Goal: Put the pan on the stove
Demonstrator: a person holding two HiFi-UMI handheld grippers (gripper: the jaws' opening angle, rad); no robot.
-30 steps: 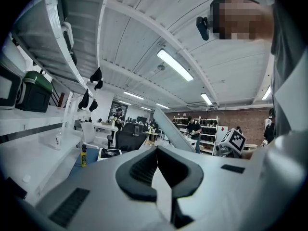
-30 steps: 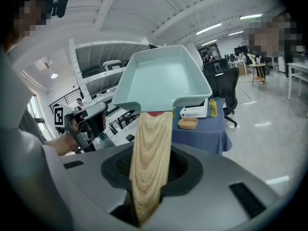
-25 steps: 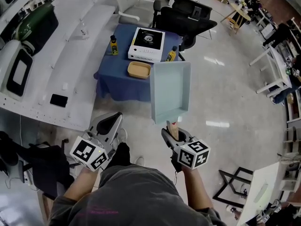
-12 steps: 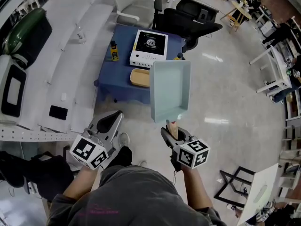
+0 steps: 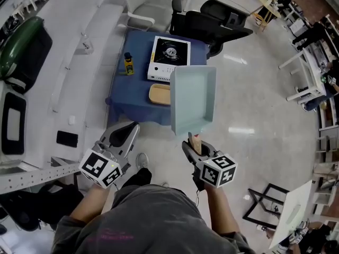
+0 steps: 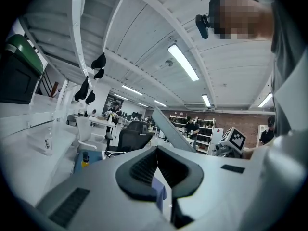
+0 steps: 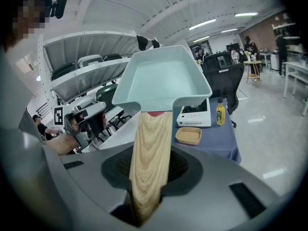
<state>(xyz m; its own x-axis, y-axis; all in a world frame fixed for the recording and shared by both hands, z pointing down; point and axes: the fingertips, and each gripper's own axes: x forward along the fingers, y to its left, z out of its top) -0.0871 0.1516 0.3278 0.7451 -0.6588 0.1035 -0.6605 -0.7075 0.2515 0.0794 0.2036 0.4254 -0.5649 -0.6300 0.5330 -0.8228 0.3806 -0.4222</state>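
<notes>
A pale green square pan [image 5: 193, 100] with a wooden handle [image 7: 150, 153] is held up in the air by my right gripper [image 5: 194, 145], which is shut on the handle. In the right gripper view the pan [image 7: 163, 81] tilts up in front of the jaws. The white stove [image 5: 168, 59] with a black burner stands on a small blue-clothed table [image 5: 132, 99], ahead of the pan; it also shows in the right gripper view [image 7: 195, 115]. My left gripper [image 5: 122, 137] is at the left, jaws closed together with nothing between them [image 6: 156, 174].
A tan dish [image 5: 158, 94] and a yellow bottle [image 5: 127, 64] share the blue table with the stove. Black office chairs [image 5: 212, 23] stand behind it. A long white bench [image 5: 63, 73] runs along the left. Shiny floor lies to the right.
The table with the stove has come nearer in the head view. Both grippers and the held pan keep the same pose relative to the body.
</notes>
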